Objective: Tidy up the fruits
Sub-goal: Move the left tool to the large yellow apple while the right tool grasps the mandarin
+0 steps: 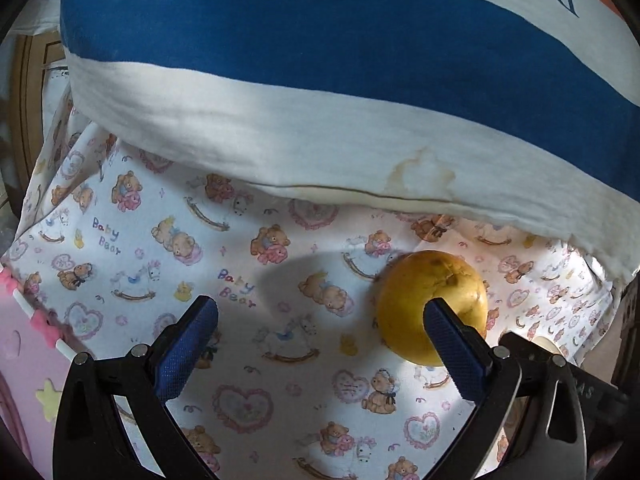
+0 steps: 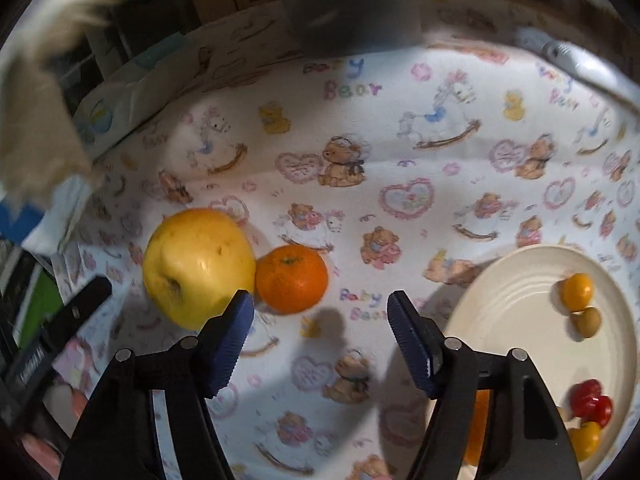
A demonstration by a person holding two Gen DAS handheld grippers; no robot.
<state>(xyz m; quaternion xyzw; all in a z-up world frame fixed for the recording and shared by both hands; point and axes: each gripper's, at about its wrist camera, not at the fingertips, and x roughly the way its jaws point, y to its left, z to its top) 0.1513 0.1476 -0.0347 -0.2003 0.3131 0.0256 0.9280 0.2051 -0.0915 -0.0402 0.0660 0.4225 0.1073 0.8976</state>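
Clearly both claws gape empty: right gripper [image 2: 320, 312] near the tangerine [image 2: 291, 278], left gripper [image 1: 320, 320] idle. Nudged off-centre, the tangerine may roll against the touching yellow apple [image 2: 198, 266].

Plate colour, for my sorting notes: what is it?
Cream-white plate, clearest in the right wrist view.

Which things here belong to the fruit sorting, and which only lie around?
For the job: yellow apple, mandarin, white plate with small fruits, left tongs, right tongs.
Lying about: pillow, bear-print sheet.
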